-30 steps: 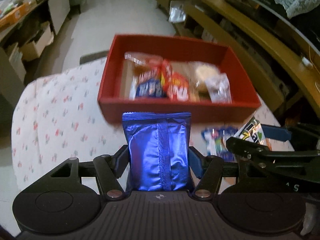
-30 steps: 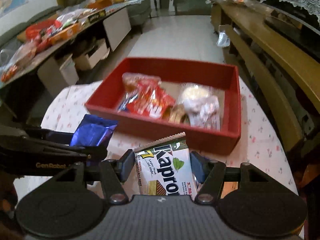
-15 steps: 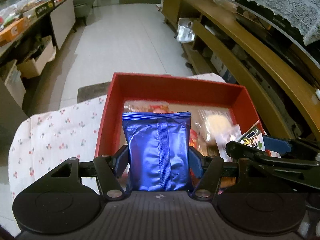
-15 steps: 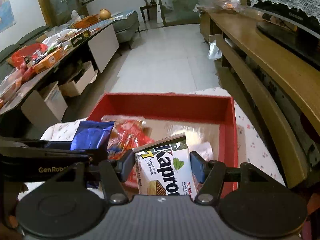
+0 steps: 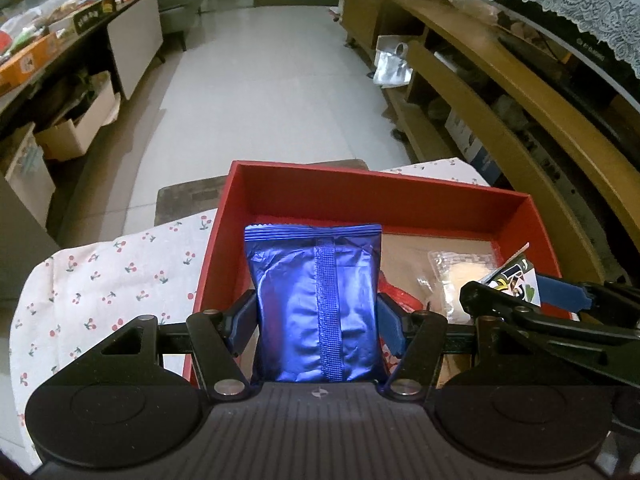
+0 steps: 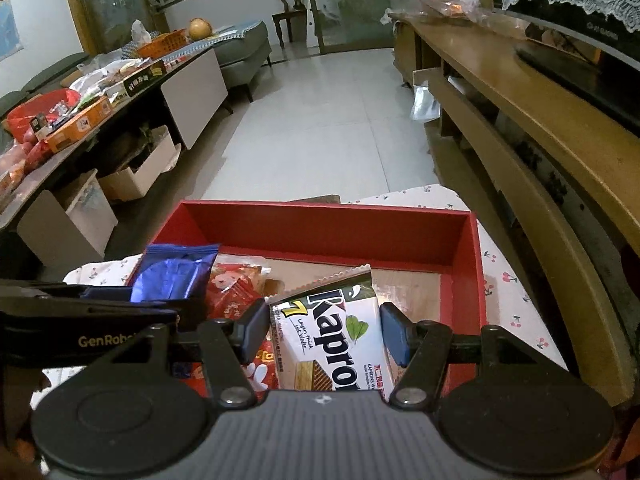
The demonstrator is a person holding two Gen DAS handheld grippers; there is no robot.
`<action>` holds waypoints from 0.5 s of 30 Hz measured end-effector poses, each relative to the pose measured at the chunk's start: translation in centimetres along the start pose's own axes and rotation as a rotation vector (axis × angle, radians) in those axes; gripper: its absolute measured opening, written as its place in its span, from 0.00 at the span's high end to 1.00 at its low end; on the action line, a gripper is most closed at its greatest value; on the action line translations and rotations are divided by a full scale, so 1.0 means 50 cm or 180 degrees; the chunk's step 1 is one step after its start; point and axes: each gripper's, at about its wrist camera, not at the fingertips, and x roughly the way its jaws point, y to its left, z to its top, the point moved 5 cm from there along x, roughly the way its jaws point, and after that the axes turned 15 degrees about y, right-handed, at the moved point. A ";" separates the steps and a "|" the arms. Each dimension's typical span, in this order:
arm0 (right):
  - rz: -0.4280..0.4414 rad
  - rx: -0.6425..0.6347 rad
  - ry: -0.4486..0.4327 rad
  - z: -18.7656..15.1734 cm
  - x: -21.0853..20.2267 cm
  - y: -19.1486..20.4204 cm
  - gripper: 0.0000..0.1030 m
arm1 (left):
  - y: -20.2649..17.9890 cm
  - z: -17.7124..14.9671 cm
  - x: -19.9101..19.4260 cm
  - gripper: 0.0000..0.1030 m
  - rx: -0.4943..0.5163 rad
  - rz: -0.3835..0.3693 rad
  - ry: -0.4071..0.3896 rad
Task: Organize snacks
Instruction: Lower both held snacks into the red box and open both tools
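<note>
Both your wrist cams sit close over the red box (image 5: 372, 200), tilted down, side by side, sharing it.

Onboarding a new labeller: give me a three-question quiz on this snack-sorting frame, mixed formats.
1. True or false: the left gripper is shut on a shiny blue foil snack packet.
2. The right gripper holds: A) a wafer packet printed "Kapro"; B) a banana; C) nothing.
3. Fill in: both packets hang over the open red cardboard ____ on the cherry-print tablecloth.

Key: 1 true; 2 A; 3 box.
</note>
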 end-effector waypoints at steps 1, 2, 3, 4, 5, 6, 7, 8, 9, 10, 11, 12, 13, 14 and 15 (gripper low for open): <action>-0.0012 -0.0009 0.0010 0.000 0.004 0.000 0.19 | 0.000 0.000 0.003 0.33 0.0003 0.0022 0.0004; -0.0024 -0.0015 0.0015 0.000 0.008 0.001 0.19 | -0.002 0.001 0.006 0.33 0.0004 0.0042 0.0009; -0.0033 -0.0019 0.0015 0.001 0.011 0.002 0.19 | -0.002 0.000 0.009 0.33 0.0002 0.0056 0.0016; -0.0042 -0.0025 0.0016 0.000 0.012 0.003 0.18 | -0.001 0.000 0.011 0.34 -0.0002 0.0060 0.0024; -0.0048 -0.0031 0.0022 0.001 0.014 0.004 0.19 | 0.000 0.000 0.013 0.34 -0.0004 0.0062 0.0029; -0.0051 -0.0034 0.0022 0.000 0.014 0.004 0.19 | -0.001 0.000 0.014 0.34 -0.0010 0.0063 0.0033; -0.0053 -0.0034 0.0025 -0.001 0.016 0.003 0.19 | -0.001 0.001 0.015 0.34 -0.0011 0.0066 0.0037; -0.0057 -0.0031 0.0031 -0.001 0.018 0.002 0.19 | -0.002 0.001 0.016 0.34 -0.0007 0.0074 0.0039; -0.0063 -0.0029 0.0037 -0.001 0.020 0.001 0.19 | -0.002 0.000 0.017 0.34 -0.0007 0.0082 0.0040; -0.0069 -0.0032 0.0044 0.000 0.023 0.001 0.19 | -0.002 -0.001 0.019 0.34 -0.0008 0.0087 0.0042; -0.0075 -0.0036 0.0056 0.000 0.026 0.000 0.18 | -0.003 -0.001 0.020 0.34 -0.0003 0.0098 0.0047; -0.0082 -0.0039 0.0068 -0.001 0.028 0.001 0.18 | -0.004 -0.001 0.022 0.34 0.0006 0.0114 0.0051; -0.0090 -0.0041 0.0077 -0.001 0.031 0.003 0.19 | -0.004 -0.002 0.025 0.34 0.0010 0.0129 0.0055; -0.0095 -0.0045 0.0085 -0.002 0.034 0.003 0.18 | -0.004 -0.003 0.027 0.34 0.0016 0.0147 0.0059; -0.0098 -0.0047 0.0093 -0.002 0.036 0.002 0.18 | -0.005 -0.003 0.028 0.34 0.0025 0.0163 0.0057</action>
